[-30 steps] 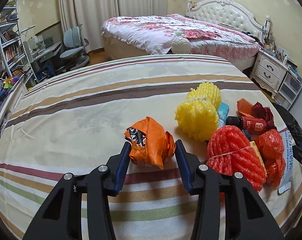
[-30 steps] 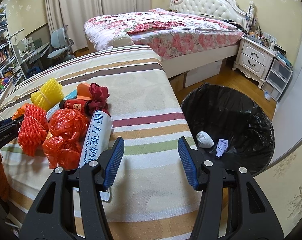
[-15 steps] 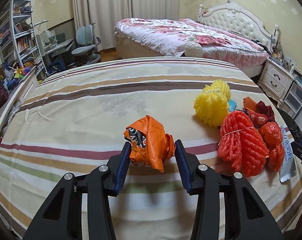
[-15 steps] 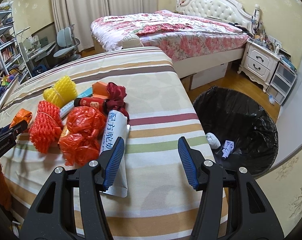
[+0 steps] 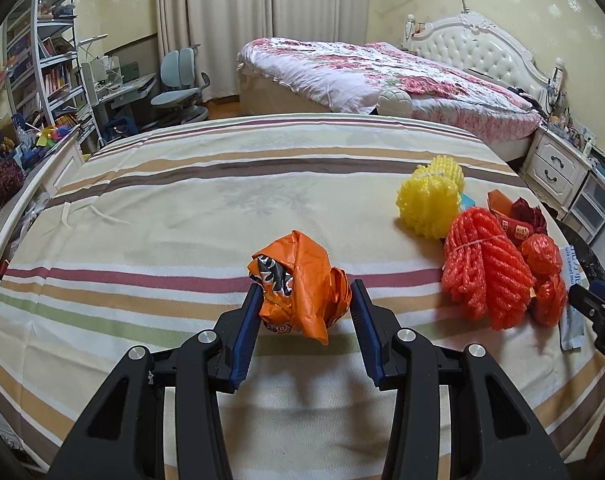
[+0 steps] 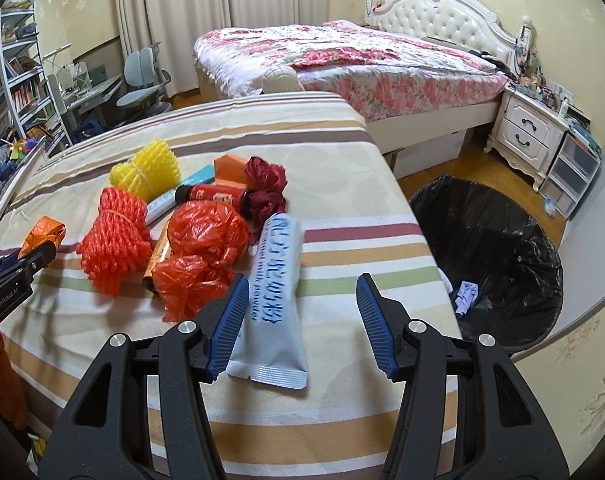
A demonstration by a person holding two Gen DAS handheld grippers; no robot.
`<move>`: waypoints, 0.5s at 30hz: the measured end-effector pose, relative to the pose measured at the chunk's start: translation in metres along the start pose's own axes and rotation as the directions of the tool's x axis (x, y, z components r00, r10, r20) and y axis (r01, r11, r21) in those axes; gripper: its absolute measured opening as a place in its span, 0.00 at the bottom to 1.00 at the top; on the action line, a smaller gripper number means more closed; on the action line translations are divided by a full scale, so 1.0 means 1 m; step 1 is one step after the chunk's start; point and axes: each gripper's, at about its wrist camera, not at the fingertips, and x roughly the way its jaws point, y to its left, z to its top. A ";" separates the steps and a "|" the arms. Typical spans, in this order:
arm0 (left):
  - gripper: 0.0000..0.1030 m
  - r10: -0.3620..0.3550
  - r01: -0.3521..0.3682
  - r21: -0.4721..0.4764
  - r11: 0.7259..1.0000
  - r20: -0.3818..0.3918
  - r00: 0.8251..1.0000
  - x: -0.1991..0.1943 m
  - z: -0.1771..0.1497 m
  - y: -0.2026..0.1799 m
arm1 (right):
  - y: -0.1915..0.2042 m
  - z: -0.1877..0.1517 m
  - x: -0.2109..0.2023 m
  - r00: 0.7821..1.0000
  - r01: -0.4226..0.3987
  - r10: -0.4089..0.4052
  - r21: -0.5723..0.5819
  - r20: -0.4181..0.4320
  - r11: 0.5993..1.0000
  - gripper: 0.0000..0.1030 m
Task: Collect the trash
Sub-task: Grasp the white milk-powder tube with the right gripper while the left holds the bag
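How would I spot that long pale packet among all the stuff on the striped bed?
Start at the striped bed and go to the pile of red and orange rubbish near its edge by the black bin. The packet lies on the bin side of the pile. It alone is flat, pale and printed with blue lettering.

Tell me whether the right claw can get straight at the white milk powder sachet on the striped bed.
Probably yes. The right claw is open and empty, and the white milk powder sachet lies flat just ahead of it, its near end beside the left finger. Nothing lies on top; only the red plastic bags crowd its left edge.
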 end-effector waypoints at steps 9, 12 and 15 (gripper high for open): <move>0.43 -0.008 0.008 -0.005 1.000 0.002 1.000 -0.003 -0.005 -0.004 | 0.005 -0.006 0.008 0.999 -0.013 0.012 -0.017 -0.038 1.000 0.27; 0.43 -0.012 0.012 -0.012 1.000 0.006 1.000 -0.006 -0.006 -0.004 | 0.003 -0.008 0.006 0.999 -0.017 0.017 -0.013 -0.031 1.000 0.26; 0.43 -0.018 0.018 -0.017 1.000 0.014 1.000 -0.011 -0.006 -0.005 | 0.001 -0.008 0.003 1.000 -0.018 0.017 -0.013 -0.022 1.000 0.26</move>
